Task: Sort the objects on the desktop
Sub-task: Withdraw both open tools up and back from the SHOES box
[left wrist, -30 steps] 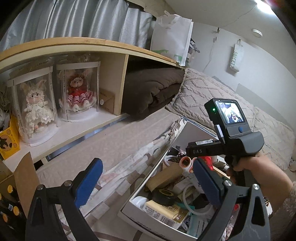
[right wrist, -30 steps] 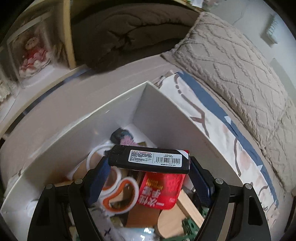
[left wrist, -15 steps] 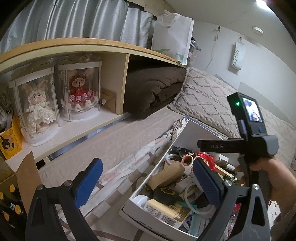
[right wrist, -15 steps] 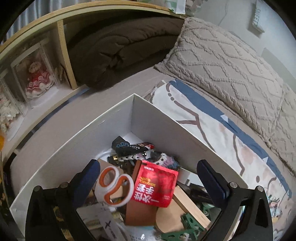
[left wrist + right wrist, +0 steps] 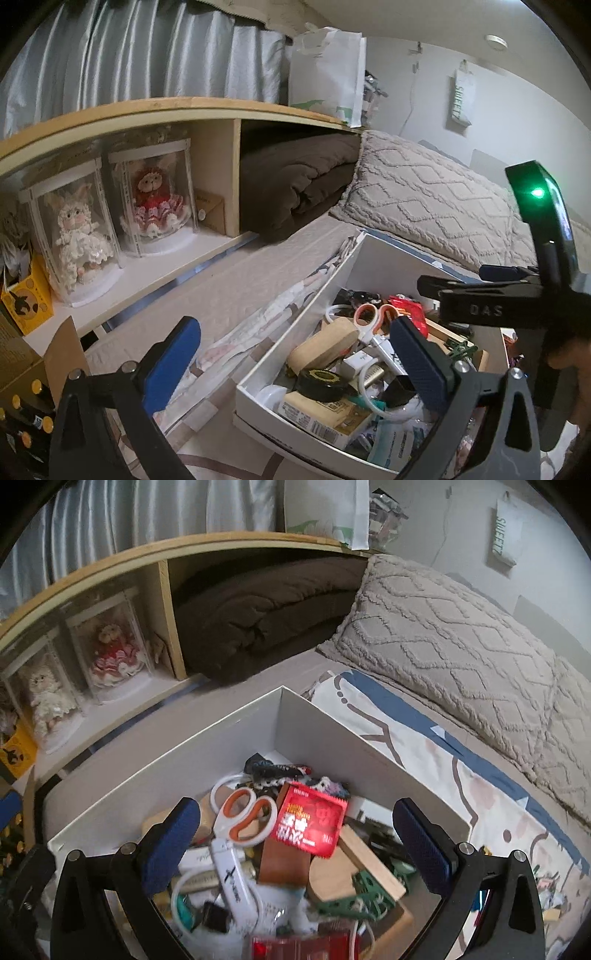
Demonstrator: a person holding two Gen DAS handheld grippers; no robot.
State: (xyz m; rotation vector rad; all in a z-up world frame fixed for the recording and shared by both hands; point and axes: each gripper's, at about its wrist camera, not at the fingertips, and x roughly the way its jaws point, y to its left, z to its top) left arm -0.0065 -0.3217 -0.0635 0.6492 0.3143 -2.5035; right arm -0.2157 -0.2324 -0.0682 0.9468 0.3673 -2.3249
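A white cardboard box point(image 5: 325, 742) on the bed holds a heap of small items. Among them are orange-handled scissors point(image 5: 243, 819), a red foil packet point(image 5: 310, 823), wooden blocks point(image 5: 369, 864) and a white USB stick point(image 5: 232, 871). My right gripper point(image 5: 295, 845) hovers above the heap, open wide, with nothing between its blue pads. The left wrist view shows the same box point(image 5: 388, 266) with a black tape roll point(image 5: 321, 380) and the scissors point(image 5: 369, 314). My left gripper point(image 5: 295, 363) is open and empty over the box's near left corner. The right tool's black body point(image 5: 480, 306) hangs over the box's right side.
A wooden shelf point(image 5: 184, 107) at the left holds two boxed dolls point(image 5: 151, 199) and a folded brown blanket point(image 5: 295, 184). A knitted grey pillow point(image 5: 443, 635) lies behind the box. A patterned sheet point(image 5: 424, 760) covers the bed. A cardboard box point(image 5: 55, 354) sits at the lower left.
The right gripper opened and let go of a black lighter, which is gone from between its pads. It then drew back and up from the box. The left gripper hardly moved.
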